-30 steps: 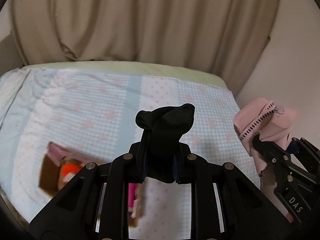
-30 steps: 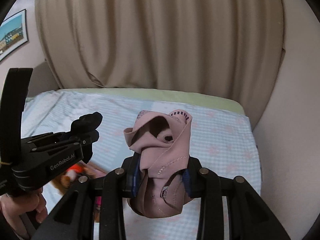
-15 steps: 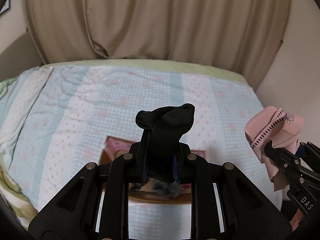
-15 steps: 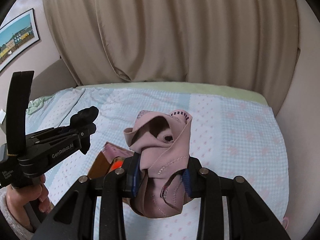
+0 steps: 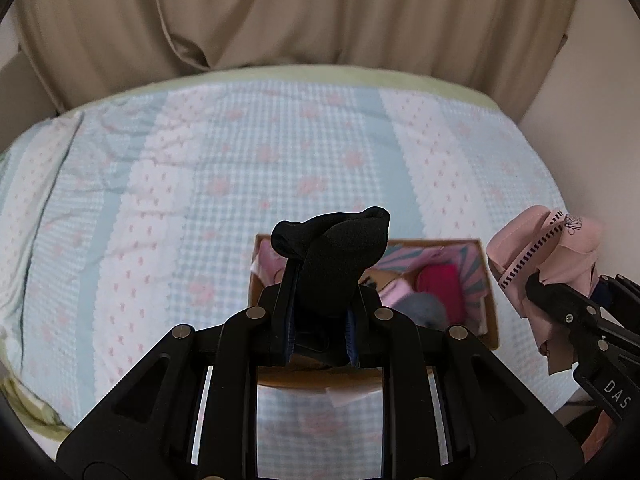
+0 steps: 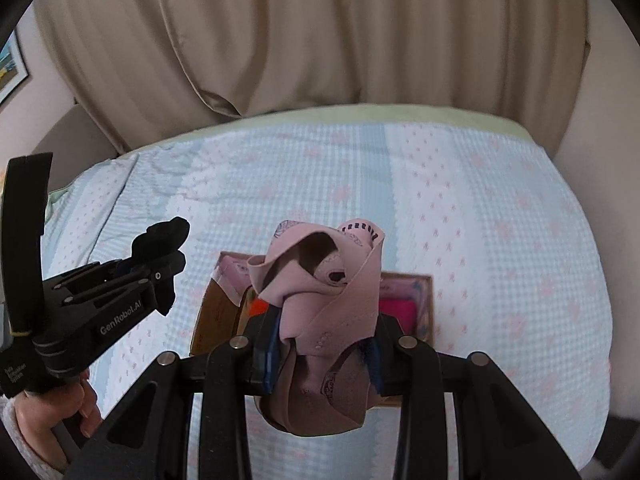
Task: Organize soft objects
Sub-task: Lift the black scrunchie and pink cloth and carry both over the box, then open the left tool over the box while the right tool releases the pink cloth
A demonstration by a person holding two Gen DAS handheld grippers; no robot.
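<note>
Left gripper (image 5: 320,304) clamped on bunched black fabric sock (image 5: 336,256); right gripper (image 6: 320,344) clamped on crumpled dusty-pink fabric garment (image 6: 328,300).

My own frame and the black cloth (image 5: 332,264) I grip hide the near left part of the cardboard box (image 5: 490,316). The pink cloth (image 6: 324,320) covers the box's middle. What lies inside is too blurred to name.
</note>
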